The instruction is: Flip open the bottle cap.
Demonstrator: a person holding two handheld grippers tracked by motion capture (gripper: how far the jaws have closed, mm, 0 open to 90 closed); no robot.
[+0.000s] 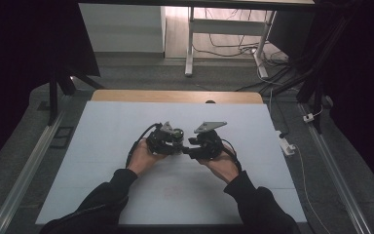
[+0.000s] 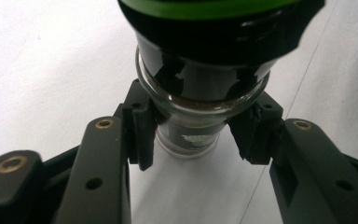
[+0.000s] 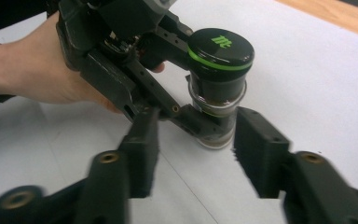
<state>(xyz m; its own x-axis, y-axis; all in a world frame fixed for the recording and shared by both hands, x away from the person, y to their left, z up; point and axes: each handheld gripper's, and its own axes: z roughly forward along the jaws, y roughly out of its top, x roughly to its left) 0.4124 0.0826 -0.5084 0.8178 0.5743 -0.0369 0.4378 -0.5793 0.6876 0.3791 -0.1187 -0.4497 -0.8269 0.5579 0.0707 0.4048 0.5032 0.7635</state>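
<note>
Fingers (image 2: pixel 140 135) of left gripper (image 2: pixel 193 135) clamped on lower glass body of small jar (image 3: pixel 217 93), held upright just above or on white table (image 3: pixel 307 70), can't tell which. Right gripper (image 3: pixel 193 149) gaping wide, near jar, not touching. Jar w/ black cap (image 3: pixel 220 49), green ring: likely light, rigid, glass smooth so slippery & breakable. Best hold prob. on cap for unscrewing, firm not crushing
</note>
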